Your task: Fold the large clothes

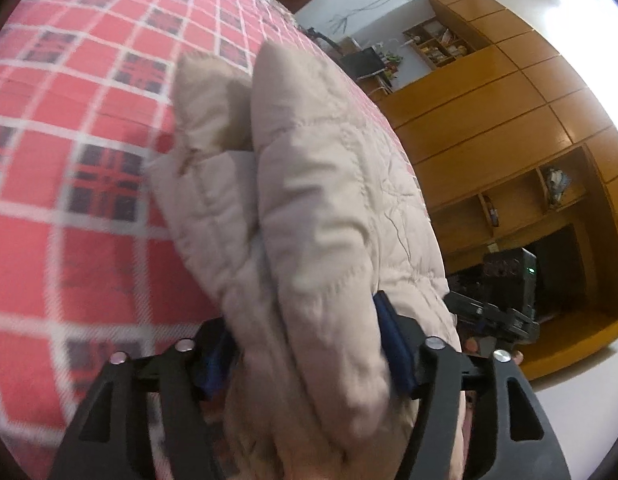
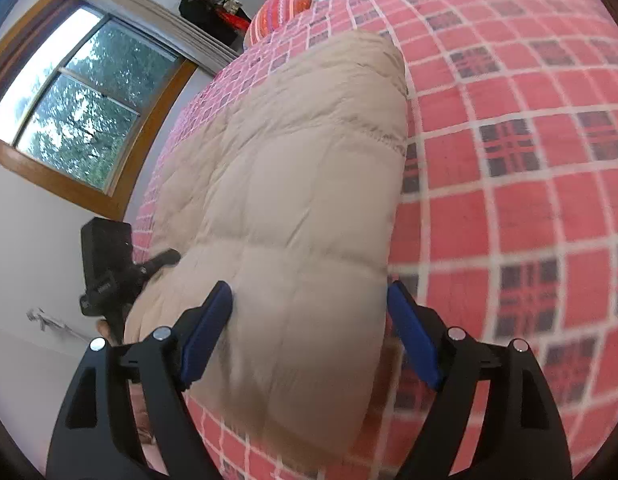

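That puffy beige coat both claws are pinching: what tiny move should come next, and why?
Probably carry the held end forward over the rest of the beige coat. Both the left gripper and the right gripper clamp thick bunched padding at the near end, while the far part lies flat on the red checked bed cover.

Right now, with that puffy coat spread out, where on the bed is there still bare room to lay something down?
The plaid bedspread lies bare along the beige coat on its side away from the window, running up toward the striped pillow. It is crowded at the near edge, where the left tongs and right tongs grip bunched padding.
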{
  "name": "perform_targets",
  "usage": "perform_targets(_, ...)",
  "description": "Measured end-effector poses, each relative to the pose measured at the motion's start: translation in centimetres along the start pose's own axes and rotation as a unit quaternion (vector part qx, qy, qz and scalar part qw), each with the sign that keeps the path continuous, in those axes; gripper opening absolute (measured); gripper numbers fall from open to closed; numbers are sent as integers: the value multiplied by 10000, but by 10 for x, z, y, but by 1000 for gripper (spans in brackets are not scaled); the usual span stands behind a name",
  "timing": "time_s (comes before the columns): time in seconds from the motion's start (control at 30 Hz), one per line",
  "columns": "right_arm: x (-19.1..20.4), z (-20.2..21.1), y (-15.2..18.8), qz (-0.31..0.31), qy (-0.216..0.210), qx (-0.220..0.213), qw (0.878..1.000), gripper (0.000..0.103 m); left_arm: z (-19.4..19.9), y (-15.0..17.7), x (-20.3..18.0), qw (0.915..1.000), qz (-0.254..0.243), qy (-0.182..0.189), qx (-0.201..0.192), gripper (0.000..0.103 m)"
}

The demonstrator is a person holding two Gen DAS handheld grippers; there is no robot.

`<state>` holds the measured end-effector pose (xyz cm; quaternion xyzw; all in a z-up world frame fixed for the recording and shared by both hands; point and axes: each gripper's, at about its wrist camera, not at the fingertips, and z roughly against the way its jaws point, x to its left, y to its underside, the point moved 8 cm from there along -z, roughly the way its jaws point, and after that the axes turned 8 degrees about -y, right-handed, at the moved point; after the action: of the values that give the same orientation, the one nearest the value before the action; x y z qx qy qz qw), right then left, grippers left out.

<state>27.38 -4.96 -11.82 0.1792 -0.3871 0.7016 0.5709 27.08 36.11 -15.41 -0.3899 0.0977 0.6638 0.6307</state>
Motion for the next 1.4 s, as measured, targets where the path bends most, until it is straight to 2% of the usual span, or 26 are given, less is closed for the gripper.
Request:
perform_targets(0.1,8,10,16,89,104,25,9999,80,22,11,-3,9998,-34,-101,-185,81)
perform_targets(0.23,16,10,36,174,235,69,9995,80,46,31,-8,9983,-11,-268,-510,81)
perform_targets(0.4,16,-1,49,208,380,179,9989,80,48,47,-20,9952,-270,-611,-710,81)
perform_targets(0.5,10,-9,52,158,448,211,9986,81,39,53,-16,9928,-382,-898,-689,83)
perform_targets(0.67,-6,-23,55,-194,155,279,9993,81,25,58,-1,9945,-184,-926,-455,83)
perform_targets(0.8,-3,-20,53,-169,181,194,9995,81,29,59,1,9943,-126,-937,-485,83)
perform_targets(0.87,0,-9,56,-45,313,108,9994,81,39,60,-3,9922,-166,-1084,-592,83)
perform_targets(1.0,10,4,64,136,679,-46,9976,81,54,66,-14,9830,-434,-1618,-756,83)
perform_targets(1.13,17,10,77,211,966,-156,9950,88,66,75,-23,9709,-614,-2135,-898,83)
perform_targets(1.2,19,13,84,252,1151,-254,9927,90,72,82,-31,9604,-797,-2484,-981,84)
perform_targets(1.27,21,16,89,262,1345,-354,9899,91,76,88,-34,9545,-916,-2663,-984,86)
perform_targets(1.4,27,30,104,303,1744,-601,9824,94,90,102,-46,9330,-1051,-3208,-1244,90)
